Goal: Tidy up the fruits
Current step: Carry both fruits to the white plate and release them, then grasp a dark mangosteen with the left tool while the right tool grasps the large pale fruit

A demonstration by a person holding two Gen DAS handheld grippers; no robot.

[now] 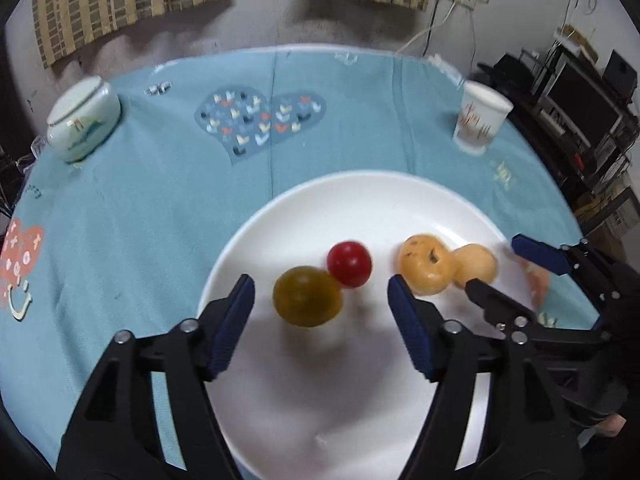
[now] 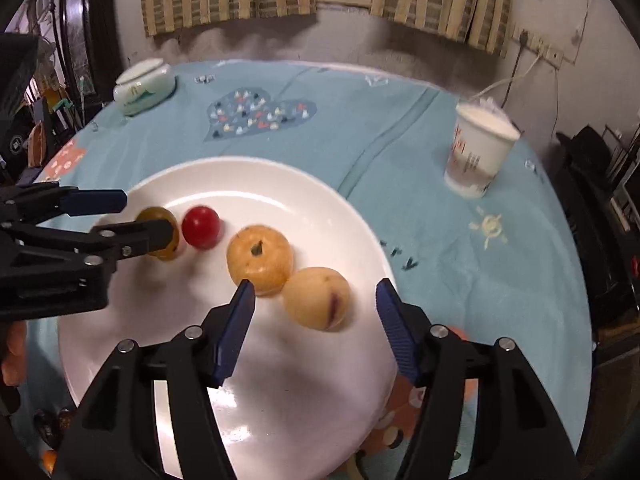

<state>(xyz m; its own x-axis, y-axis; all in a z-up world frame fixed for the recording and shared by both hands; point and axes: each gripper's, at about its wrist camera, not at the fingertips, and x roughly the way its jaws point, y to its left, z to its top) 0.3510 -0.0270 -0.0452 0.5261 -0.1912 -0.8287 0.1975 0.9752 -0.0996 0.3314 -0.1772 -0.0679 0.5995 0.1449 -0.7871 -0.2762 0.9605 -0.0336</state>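
A white plate (image 1: pixel 360 420) (image 2: pixel 304 408) on the blue tablecloth holds several small fruits. An olive-green fruit (image 1: pixel 307 296) (image 2: pixel 173 251) touches a red fruit (image 1: pixel 349 264) (image 2: pixel 201 227). An orange fruit (image 1: pixel 426 264) (image 2: pixel 259 258) touches a pale yellow fruit (image 1: pixel 476 265) (image 2: pixel 316 298). My left gripper (image 1: pixel 320 300) (image 2: pixel 136 216) is open, its jaws either side of the green fruit. My right gripper (image 2: pixel 314 300) (image 1: pixel 496 264) is open, its jaws either side of the pale yellow fruit. Neither is gripped.
A lidded ceramic jar (image 1: pixel 84 120) (image 2: pixel 145 86) stands at the far left of the table. A paper cup (image 1: pixel 482 118) (image 2: pixel 478 150) stands at the far right. Shelves with equipment (image 1: pixel 580 112) stand beyond the table's right edge.
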